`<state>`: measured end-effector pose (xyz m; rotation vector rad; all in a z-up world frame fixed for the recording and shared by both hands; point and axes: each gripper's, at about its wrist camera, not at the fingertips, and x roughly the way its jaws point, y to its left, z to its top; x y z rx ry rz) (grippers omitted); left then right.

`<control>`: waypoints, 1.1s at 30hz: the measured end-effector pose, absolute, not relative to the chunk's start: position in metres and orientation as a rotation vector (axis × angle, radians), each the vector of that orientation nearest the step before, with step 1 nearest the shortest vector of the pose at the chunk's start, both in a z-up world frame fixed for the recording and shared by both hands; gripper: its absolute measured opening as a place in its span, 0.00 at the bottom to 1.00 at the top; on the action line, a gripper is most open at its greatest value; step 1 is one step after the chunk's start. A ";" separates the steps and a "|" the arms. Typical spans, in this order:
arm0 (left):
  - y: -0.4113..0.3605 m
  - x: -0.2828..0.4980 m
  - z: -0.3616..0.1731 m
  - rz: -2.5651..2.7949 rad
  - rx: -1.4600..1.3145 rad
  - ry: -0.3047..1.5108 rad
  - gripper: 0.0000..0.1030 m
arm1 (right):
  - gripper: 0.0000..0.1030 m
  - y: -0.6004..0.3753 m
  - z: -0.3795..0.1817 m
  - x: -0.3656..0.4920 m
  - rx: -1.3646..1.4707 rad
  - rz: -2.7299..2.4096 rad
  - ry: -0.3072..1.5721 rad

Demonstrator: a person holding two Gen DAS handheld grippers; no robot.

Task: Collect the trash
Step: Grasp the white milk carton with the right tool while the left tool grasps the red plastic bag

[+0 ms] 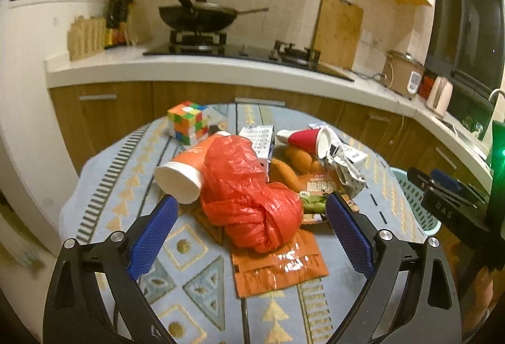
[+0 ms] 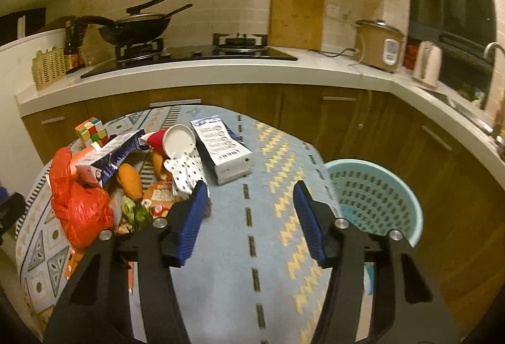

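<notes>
A knotted red plastic bag [image 1: 233, 167] lies on the patterned tablecloth [image 1: 126, 186], between the fingers of my left gripper [image 1: 252, 200], which is open and does not press it. Around the bag lie an orange paper cup [image 1: 181, 173], a tipped red cup [image 1: 307, 140], a blue-and-white carton [image 1: 262, 142], a crumpled spotted wrapper [image 1: 345, 167] and an orange foil packet [image 1: 277, 265]. My right gripper [image 2: 251, 186] is open over bare cloth, with nothing between its fingers. A white carton [image 2: 224, 148] lies just beyond it. The red bag [image 2: 79, 202] is to its left.
A teal slotted basket [image 2: 372, 195] stands below the table's right edge. A colour cube [image 1: 187, 121] sits at the table's far left. Orange plush items [image 2: 129, 180] lie in the pile. Behind runs a kitchen counter [image 2: 221, 69] with a wok [image 2: 132, 26] and a rice cooker [image 2: 378, 44].
</notes>
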<state>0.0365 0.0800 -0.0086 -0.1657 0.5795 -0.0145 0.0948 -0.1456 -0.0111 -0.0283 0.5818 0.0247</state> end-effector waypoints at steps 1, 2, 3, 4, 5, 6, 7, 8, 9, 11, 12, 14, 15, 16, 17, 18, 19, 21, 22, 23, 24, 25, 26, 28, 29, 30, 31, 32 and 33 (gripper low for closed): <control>0.081 0.043 -0.011 -0.012 -0.167 0.594 0.88 | 0.51 -0.146 -0.011 0.101 -0.020 0.041 0.587; 0.081 0.050 -0.014 -0.007 -0.169 0.613 0.88 | 0.51 -0.148 -0.011 0.112 -0.012 0.068 0.596; 0.082 0.058 -0.020 -0.005 -0.180 0.637 0.88 | 0.51 -0.149 -0.010 0.120 -0.017 0.073 0.594; 0.083 0.064 -0.024 -0.007 -0.195 0.658 0.88 | 0.51 -0.151 -0.009 0.128 -0.026 0.072 0.588; 0.084 0.070 -0.029 -0.011 -0.208 0.680 0.88 | 0.51 -0.153 -0.009 0.134 -0.032 0.074 0.584; 0.084 0.076 -0.035 -0.013 -0.220 0.700 0.88 | 0.51 -0.155 -0.009 0.144 -0.035 0.089 0.589; 0.083 0.081 -0.039 -0.012 -0.226 0.716 0.88 | 0.51 -0.157 -0.010 0.153 -0.036 0.098 0.597; 0.082 0.086 -0.044 -0.009 -0.229 0.735 0.88 | 0.51 -0.159 -0.012 0.165 -0.041 0.105 0.612; 0.081 0.090 -0.047 -0.005 -0.229 0.746 0.88 | 0.51 -0.160 -0.014 0.173 -0.047 0.117 0.627; 0.081 0.096 -0.054 0.009 -0.229 0.766 0.88 | 0.51 -0.161 -0.020 0.191 -0.054 0.153 0.664; 0.081 0.098 -0.057 0.013 -0.231 0.775 0.88 | 0.52 -0.160 -0.024 0.199 -0.058 0.170 0.681; 0.082 0.101 -0.062 0.021 -0.239 0.788 0.88 | 0.56 -0.157 -0.030 0.212 -0.059 0.201 0.715; 0.083 0.102 -0.064 0.024 -0.247 0.792 0.88 | 0.60 -0.155 -0.032 0.217 -0.065 0.207 0.726; 0.085 0.103 -0.066 0.023 -0.252 0.792 0.88 | 0.65 -0.151 -0.033 0.220 -0.074 0.212 0.731; 0.086 0.103 -0.068 0.023 -0.257 0.795 0.88 | 0.67 -0.146 -0.036 0.225 -0.092 0.219 0.735; 0.086 0.105 -0.069 0.023 -0.260 0.800 0.87 | 0.70 -0.142 -0.038 0.228 -0.106 0.223 0.738; 0.087 0.107 -0.070 0.020 -0.264 0.804 0.87 | 0.71 -0.139 -0.041 0.231 -0.116 0.227 0.744; 0.087 0.109 -0.072 0.007 -0.267 0.808 0.83 | 0.71 -0.134 -0.047 0.240 -0.125 0.233 0.771; 0.086 0.109 -0.072 0.005 -0.267 0.807 0.82 | 0.71 -0.133 -0.051 0.243 -0.129 0.227 0.781; 0.086 0.109 -0.072 -0.001 -0.268 0.803 0.79 | 0.71 -0.132 -0.054 0.247 -0.136 0.221 0.791; 0.086 0.110 -0.072 -0.004 -0.268 0.803 0.79 | 0.71 -0.131 -0.057 0.251 -0.140 0.220 0.803; 0.085 0.110 -0.072 -0.006 -0.267 0.803 0.79 | 0.71 -0.131 -0.059 0.255 -0.139 0.222 0.816; 0.085 0.110 -0.072 -0.008 -0.266 0.804 0.78 | 0.71 -0.130 -0.062 0.258 -0.135 0.226 0.828; 0.084 0.112 -0.072 -0.014 -0.264 0.806 0.78 | 0.71 -0.128 -0.068 0.265 -0.132 0.238 0.860; 0.083 0.113 -0.072 -0.015 -0.261 0.806 0.77 | 0.71 -0.127 -0.070 0.268 -0.134 0.235 0.865; 0.082 0.113 -0.071 -0.014 -0.257 0.806 0.77 | 0.71 -0.126 -0.072 0.269 -0.137 0.232 0.866; 0.081 0.114 -0.071 -0.012 -0.253 0.807 0.77 | 0.71 -0.125 -0.074 0.272 -0.139 0.232 0.870; 0.079 0.114 -0.071 -0.010 -0.249 0.808 0.76 | 0.71 -0.125 -0.076 0.274 -0.135 0.232 0.875; 0.078 0.114 -0.070 -0.009 -0.244 0.809 0.74 | 0.71 -0.126 -0.076 0.275 -0.128 0.233 0.879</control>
